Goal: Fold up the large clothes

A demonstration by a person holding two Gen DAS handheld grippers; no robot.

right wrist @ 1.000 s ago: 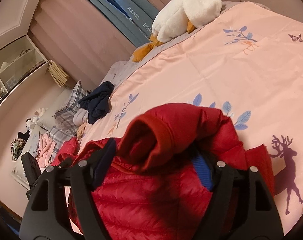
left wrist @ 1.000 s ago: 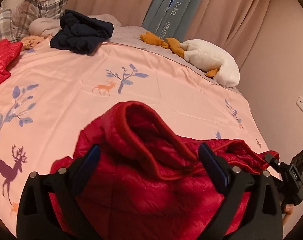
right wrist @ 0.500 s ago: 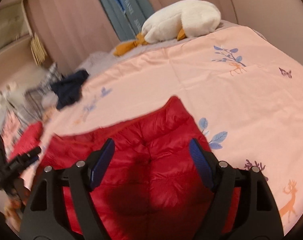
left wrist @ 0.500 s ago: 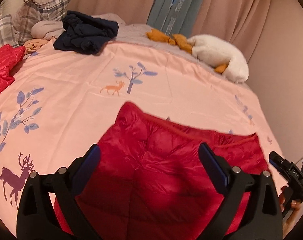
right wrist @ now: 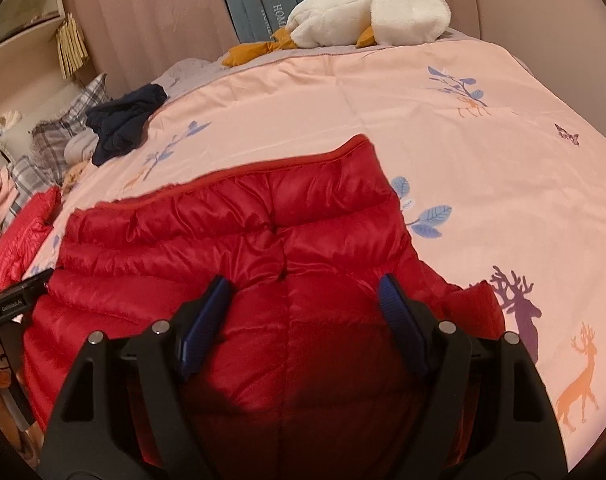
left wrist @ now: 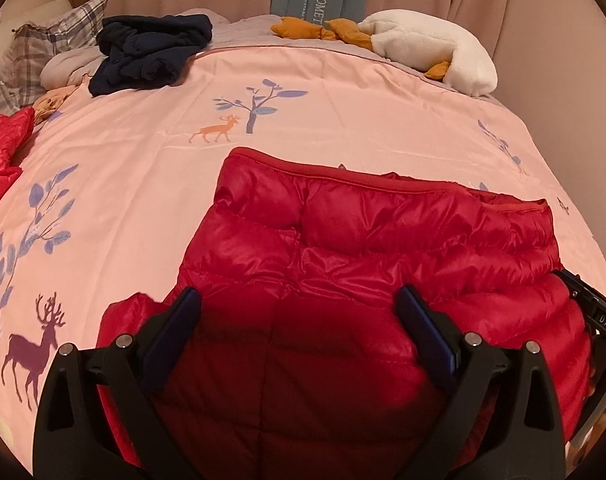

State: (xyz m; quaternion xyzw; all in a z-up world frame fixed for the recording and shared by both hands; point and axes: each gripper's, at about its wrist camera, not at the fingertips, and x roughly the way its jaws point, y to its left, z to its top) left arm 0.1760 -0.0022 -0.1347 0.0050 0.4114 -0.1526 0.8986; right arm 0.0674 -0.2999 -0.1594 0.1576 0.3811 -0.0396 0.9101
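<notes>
A red quilted down jacket [left wrist: 363, 264] lies folded flat on the pink bedspread [left wrist: 143, 152]; it also shows in the right wrist view [right wrist: 243, 248]. My left gripper [left wrist: 299, 312] is open and empty, hovering over the jacket's near left part. My right gripper [right wrist: 303, 300] is open and empty over the jacket's near right part. The right gripper's body shows at the right edge of the left wrist view [left wrist: 595, 312], and the left gripper's body at the left edge of the right wrist view [right wrist: 15, 300].
A dark navy garment [left wrist: 151, 52] lies at the far left of the bed, by plaid pillows [left wrist: 43, 48]. A second red jacket [left wrist: 1, 148] lies at the left edge. A white goose plush [left wrist: 427, 52] lies at the far right, before curtains.
Both grippers let go of the raised jacket fold; it dropped forward and now lies flat. Both grippers stay open above it, and the views tilted toward the bed's far side.
</notes>
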